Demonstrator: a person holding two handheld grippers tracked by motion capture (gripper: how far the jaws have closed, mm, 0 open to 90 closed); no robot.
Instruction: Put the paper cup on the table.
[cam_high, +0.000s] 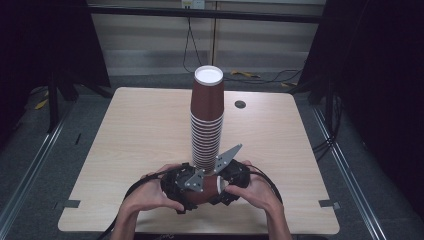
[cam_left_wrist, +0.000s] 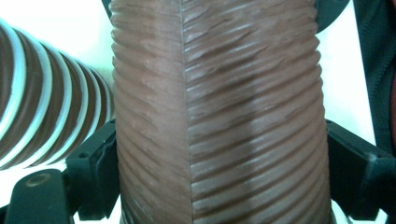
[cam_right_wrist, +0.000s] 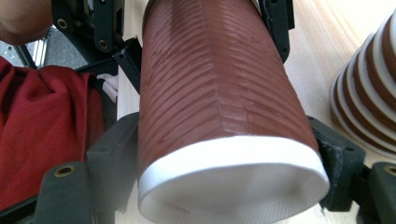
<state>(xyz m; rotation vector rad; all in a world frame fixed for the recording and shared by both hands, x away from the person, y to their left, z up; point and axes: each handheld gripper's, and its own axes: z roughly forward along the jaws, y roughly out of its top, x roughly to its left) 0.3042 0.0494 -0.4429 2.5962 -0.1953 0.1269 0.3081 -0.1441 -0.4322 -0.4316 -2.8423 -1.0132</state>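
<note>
1. Holding one brown cup (cam_high: 204, 192) sideways between both grippers at the near table (cam_high: 135, 135) edge, just in front of the stack (cam_high: 206, 120);
2. left gripper (cam_high: 182, 187) clamps its ribbed wall, right gripper (cam_high: 227, 185) grips near the white rim;
3. looks like mid-handover or pulling nested cups apart; next probably one side lets go, gently, so nothing crushes.
</note>
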